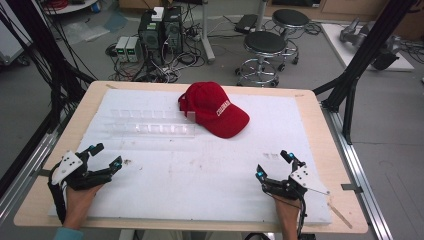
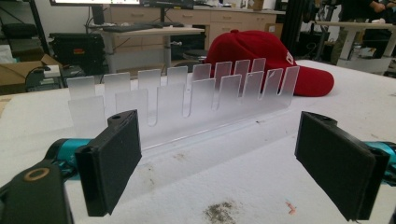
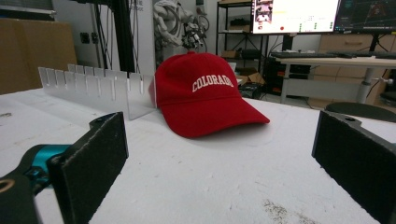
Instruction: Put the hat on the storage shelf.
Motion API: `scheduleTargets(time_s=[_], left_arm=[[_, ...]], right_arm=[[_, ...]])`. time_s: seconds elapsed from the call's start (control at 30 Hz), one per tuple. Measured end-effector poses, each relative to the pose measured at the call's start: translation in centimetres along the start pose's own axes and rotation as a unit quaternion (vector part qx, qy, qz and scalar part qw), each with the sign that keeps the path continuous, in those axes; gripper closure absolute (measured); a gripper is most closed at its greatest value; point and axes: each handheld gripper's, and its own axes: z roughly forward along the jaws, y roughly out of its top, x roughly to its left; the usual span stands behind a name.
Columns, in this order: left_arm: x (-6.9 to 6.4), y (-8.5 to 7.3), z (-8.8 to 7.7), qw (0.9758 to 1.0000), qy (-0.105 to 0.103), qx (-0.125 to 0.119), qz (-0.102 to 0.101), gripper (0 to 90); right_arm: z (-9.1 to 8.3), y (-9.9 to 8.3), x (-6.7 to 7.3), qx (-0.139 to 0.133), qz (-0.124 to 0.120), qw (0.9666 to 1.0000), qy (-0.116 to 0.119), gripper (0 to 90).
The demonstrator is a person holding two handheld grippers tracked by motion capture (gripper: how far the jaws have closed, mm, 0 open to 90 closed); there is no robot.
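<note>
A red cap [image 1: 215,108] with white lettering lies at the back middle of the white board [image 1: 200,165]; its brim points to the right front. A clear slotted acrylic rack [image 1: 150,121] stands just left of it, touching the cap's back. My left gripper [image 1: 107,156] rests open near the front left corner, nothing between its jaws. My right gripper [image 1: 274,165] is open at the front right, also with nothing in it. From the left gripper [image 2: 219,168] the rack [image 2: 187,100] stands ahead with the cap [image 2: 261,56] behind it. From the right gripper [image 3: 219,163] the cap [image 3: 205,93] lies ahead, the rack [image 3: 98,88] to its left.
The board lies on a wooden table [image 1: 330,150] with black frame posts [image 1: 365,55] at the right and cables at the left. Stools [image 1: 262,50] and computer boxes [image 1: 160,30] stand on the floor beyond. Dirt specks [image 1: 129,161] mark the board by the left gripper.
</note>
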Motion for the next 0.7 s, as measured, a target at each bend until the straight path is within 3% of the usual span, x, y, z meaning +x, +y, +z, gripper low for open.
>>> scheduleTargets(time_s=[0.7], left_arm=[[0.26, 0.16, 0.27, 0.9997, -0.010, 0.018, -0.009, 14.7]], right_arm=[[0.11, 0.04, 0.09, 0.005, -0.004, 1.0000, -0.001, 2.5]])
